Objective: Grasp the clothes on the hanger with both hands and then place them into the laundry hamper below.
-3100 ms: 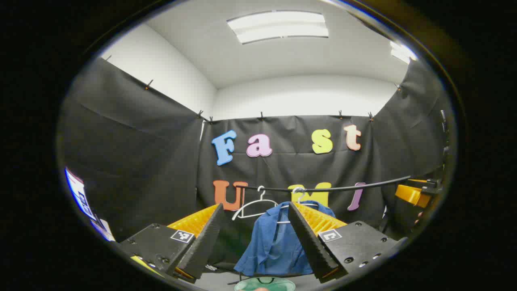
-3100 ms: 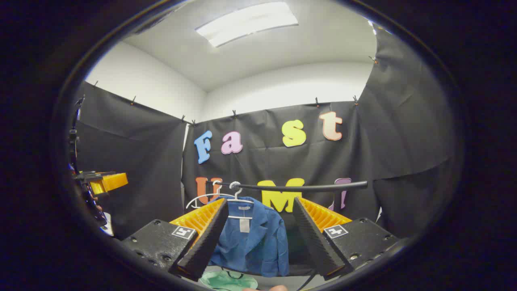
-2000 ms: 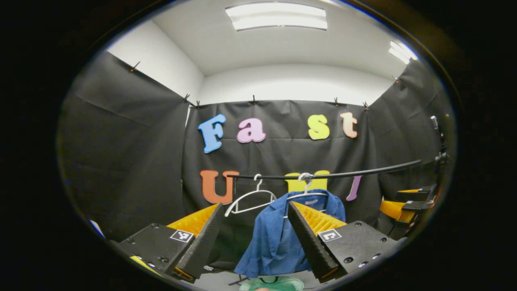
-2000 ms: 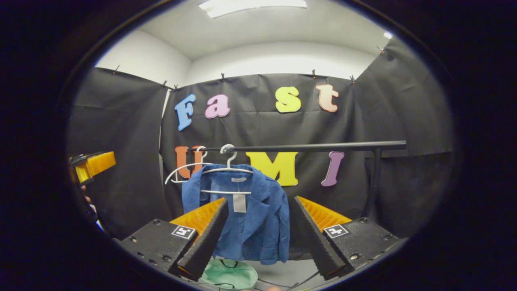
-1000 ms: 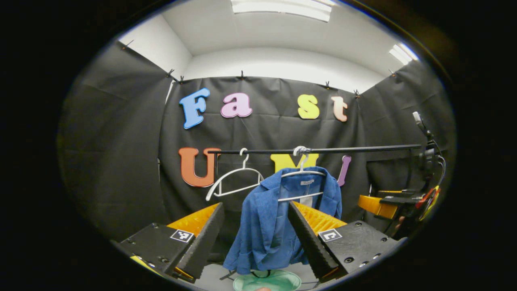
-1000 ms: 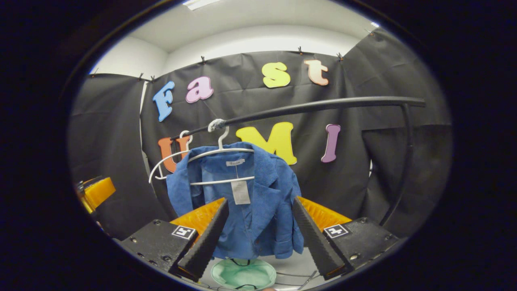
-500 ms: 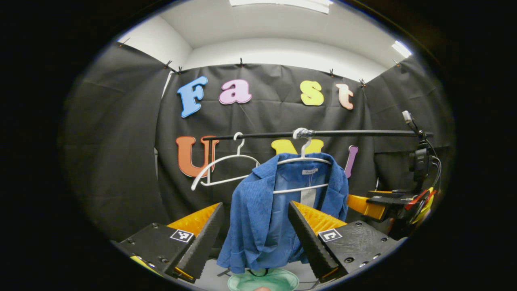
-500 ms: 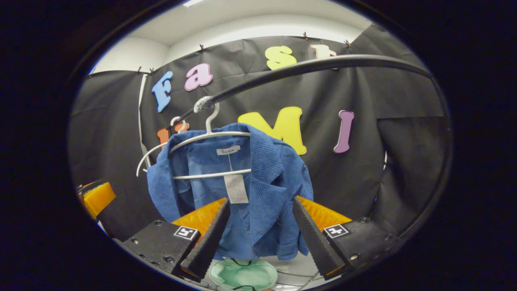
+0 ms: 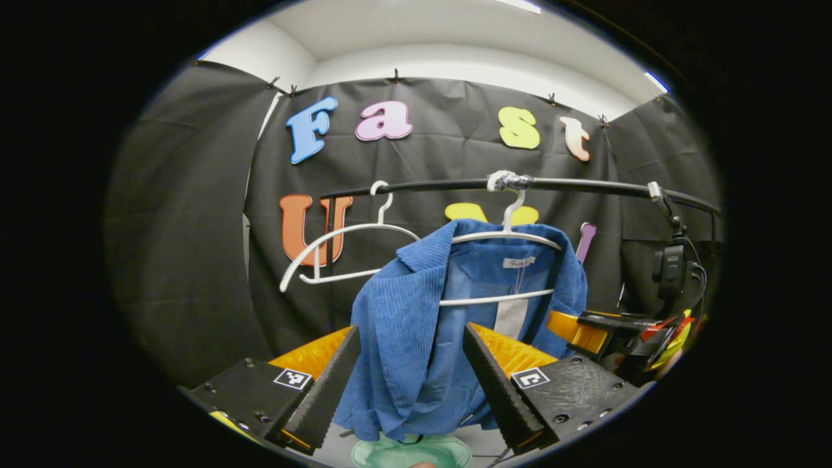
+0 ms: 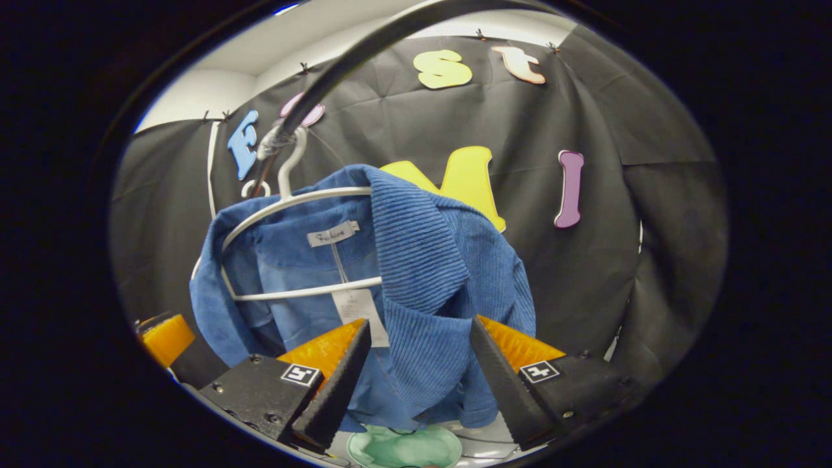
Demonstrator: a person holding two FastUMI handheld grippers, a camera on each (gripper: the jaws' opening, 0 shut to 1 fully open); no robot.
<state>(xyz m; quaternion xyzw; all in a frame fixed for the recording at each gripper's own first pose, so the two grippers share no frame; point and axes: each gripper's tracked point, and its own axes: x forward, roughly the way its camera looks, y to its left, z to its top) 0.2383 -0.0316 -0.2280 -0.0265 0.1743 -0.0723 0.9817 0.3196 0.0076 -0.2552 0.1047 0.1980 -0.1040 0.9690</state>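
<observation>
Booth wall point(image 9: 195, 214) – black cloth, white ceiling point(image 9: 455, 32)

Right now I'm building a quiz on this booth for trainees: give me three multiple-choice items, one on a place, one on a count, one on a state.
1. Where is the green hamper?
A. below the blue jacket
B. hung on the rail
C. beside the wall lettering

2. How many white hangers are on the rail?
A. one
B. two
C. four

3. The right tongs are:
A. open
B. shut on the jacket
C. shut on a hanger

Key: A, the hamper lies under the jacket's hem; B, the bare hanger and the jacket's hanger; A, the jaws stand apart.
</observation>
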